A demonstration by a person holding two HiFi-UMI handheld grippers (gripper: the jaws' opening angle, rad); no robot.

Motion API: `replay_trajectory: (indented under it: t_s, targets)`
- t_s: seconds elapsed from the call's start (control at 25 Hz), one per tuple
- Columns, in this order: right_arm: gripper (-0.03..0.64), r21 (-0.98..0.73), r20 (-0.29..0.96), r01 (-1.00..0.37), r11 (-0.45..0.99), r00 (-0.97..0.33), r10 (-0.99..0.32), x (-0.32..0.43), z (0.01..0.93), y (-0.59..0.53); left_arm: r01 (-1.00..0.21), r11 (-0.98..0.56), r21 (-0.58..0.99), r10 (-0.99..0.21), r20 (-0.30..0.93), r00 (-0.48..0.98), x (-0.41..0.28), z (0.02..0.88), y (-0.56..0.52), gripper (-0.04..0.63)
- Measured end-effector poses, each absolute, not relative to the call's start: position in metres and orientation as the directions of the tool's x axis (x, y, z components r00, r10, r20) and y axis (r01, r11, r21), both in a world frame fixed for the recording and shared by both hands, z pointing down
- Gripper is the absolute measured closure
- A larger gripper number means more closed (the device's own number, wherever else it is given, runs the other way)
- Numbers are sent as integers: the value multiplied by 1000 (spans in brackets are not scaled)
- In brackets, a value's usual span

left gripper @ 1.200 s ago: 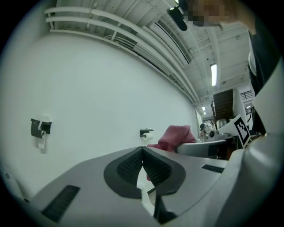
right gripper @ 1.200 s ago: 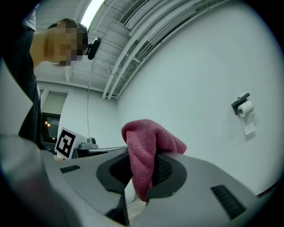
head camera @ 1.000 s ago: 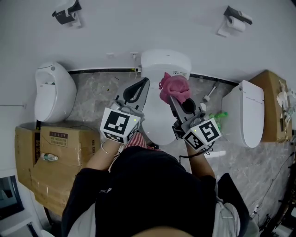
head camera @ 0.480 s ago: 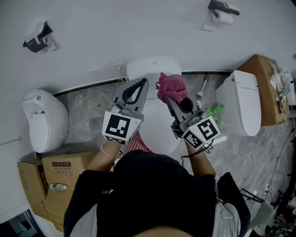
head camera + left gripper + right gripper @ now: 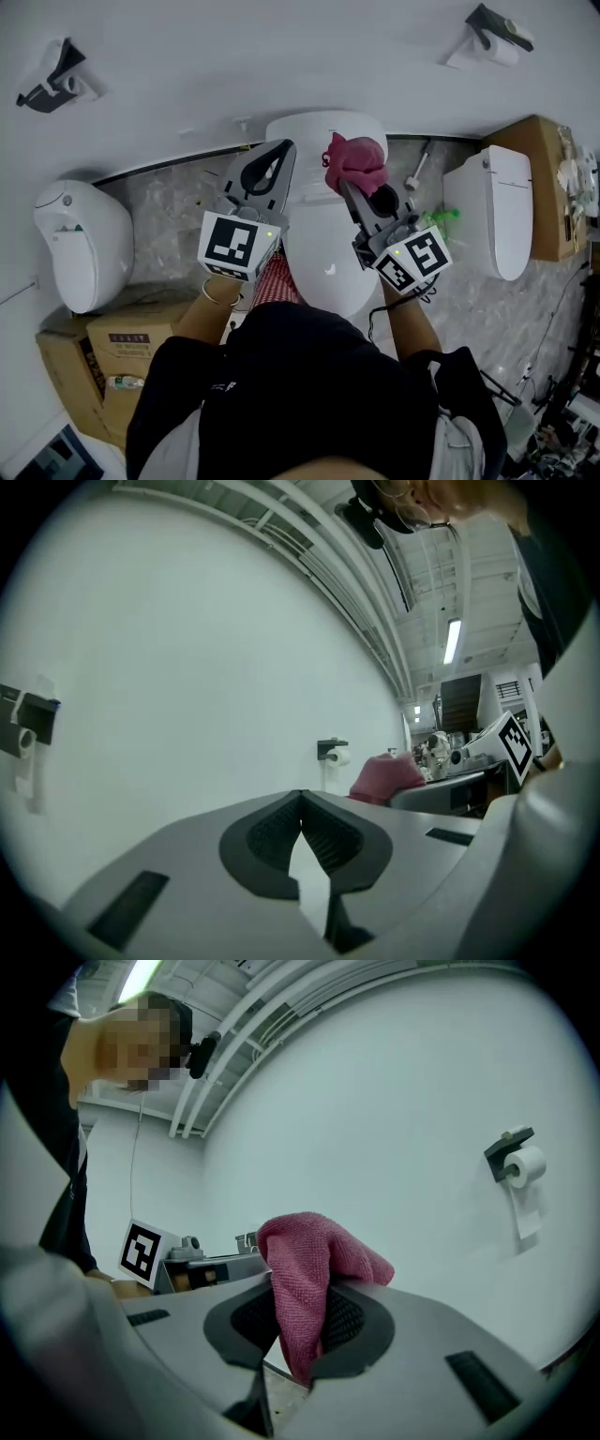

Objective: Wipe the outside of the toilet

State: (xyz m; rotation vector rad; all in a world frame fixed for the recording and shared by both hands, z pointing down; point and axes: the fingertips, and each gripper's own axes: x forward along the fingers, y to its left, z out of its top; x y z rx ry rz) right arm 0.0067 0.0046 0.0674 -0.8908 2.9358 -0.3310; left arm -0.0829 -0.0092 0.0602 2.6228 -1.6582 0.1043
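- The right hand-held gripper [image 5: 349, 187] is clamped on a pink cloth [image 5: 354, 159], which is bunched above its jaws.
- The cloth is held over the rear of the white toilet [image 5: 323, 253]; whether contact is made cannot be told.
- The left hand-held gripper [image 5: 279, 150] is seen with its jaws closed together on nothing, just beside the cloth but apart from it.
- The toilet is set at the far edge of the floor [image 5: 178, 202], against the wall [image 5: 281, 56].

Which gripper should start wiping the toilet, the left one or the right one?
Right, most likely. The right gripper is shut on the pink cloth, held above the back end of the toilet. The left gripper is shut with nothing between its jaws, so it has nothing to wipe with.
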Motion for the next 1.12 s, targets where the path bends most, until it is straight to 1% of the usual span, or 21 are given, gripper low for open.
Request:
replay_trajectory:
  t_s: [0.24,0.44,0.6,0.76,0.96,1.12]
  targets:
    - [543,-223,74,-514,829,-856,-511,-32,88,-33,-901,-433,42,-898,73,435,-111,88,-44,589]
    - [543,-205,179,-532,822,-846,-503,-62,120,-65,-907,-417,66,-896,135,422,-138,126,-72,589]
    - [543,-205,244,-533,821,-840,-484,-80,140,-88,-916,-385,117,-907,139,398,-155,150,-93,589]
    - [543,-200,304,-533,822,-832,-465,-102,170,-109,-915,-375,151,-886,230,402,-164,185,-110,589]
    - [543,-173,415,-516,839,-810,-413,-131,221,-129,-921,-343,187,-891,247,382,-181,226,-125,589]
    - [543,-134,516,-489,862,-777,-361,-148,260,-141,-939,-278,203,-908,263,326,-202,259,-134,589]
